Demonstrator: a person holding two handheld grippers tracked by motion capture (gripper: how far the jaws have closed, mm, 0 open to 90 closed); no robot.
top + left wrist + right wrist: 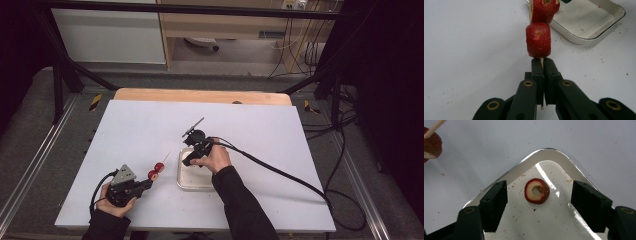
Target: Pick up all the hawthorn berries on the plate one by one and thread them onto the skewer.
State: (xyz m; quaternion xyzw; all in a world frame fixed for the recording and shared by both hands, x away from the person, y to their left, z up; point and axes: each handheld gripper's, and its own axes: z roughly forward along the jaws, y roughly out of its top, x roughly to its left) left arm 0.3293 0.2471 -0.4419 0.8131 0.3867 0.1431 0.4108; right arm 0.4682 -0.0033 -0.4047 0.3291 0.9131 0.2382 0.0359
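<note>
Item: 1 red-skinned, cored fruit slice [537,191], lying flat in a corner of the shallow white metal tray [554,153].
It sits centred between your right gripper [537,206] jaws, apart and untouching; your left gripper [543,65] is clamped on the thin wooden skewer [541,60] carrying 2 red pieces.

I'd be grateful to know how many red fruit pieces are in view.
3: two fruit pieces threaded on the skewer, one ring in the tray. None seems hidden.
</note>
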